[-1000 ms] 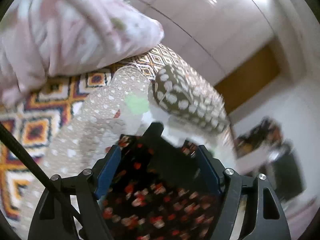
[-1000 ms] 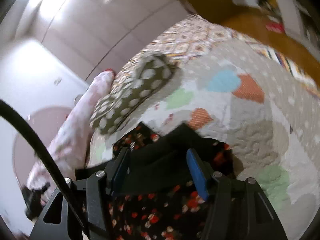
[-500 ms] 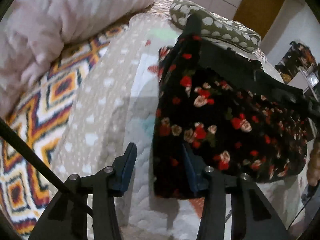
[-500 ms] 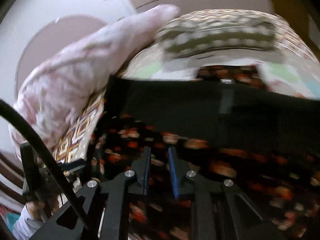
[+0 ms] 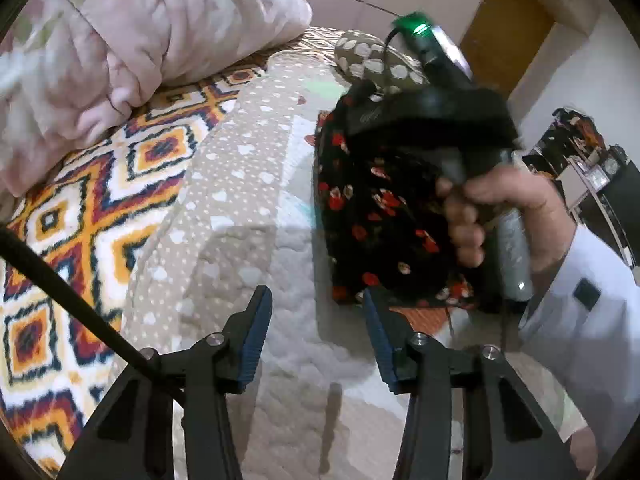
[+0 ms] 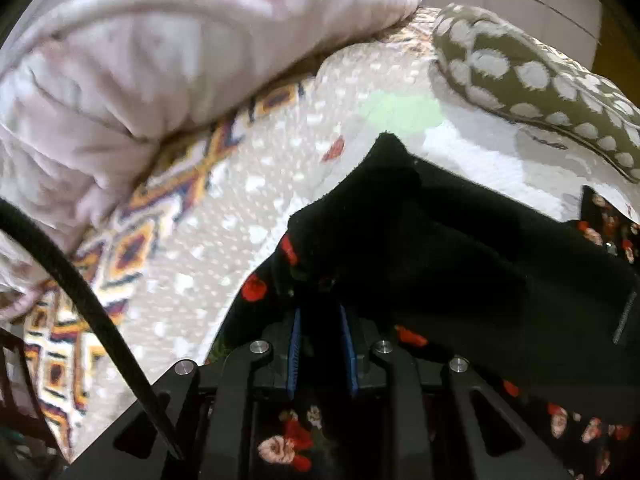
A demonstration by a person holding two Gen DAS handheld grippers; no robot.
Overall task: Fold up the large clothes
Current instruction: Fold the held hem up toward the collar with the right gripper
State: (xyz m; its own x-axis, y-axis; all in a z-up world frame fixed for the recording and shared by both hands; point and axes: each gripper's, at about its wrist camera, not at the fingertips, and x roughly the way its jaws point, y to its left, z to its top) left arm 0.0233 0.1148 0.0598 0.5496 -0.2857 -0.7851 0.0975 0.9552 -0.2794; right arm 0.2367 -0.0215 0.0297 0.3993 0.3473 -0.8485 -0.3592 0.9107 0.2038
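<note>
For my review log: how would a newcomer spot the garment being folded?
On the bed's pale dotted quilt, right of the pink duvet, lies a black garment. Red and pink flowers set it apart from the olive spotted pillow behind it.

Finding no readable text, labels, brands or numbers in either view. Showing only faint, illegible marks on the black band of the floral garment (image 5: 376, 200), too blurred to make out.
</note>
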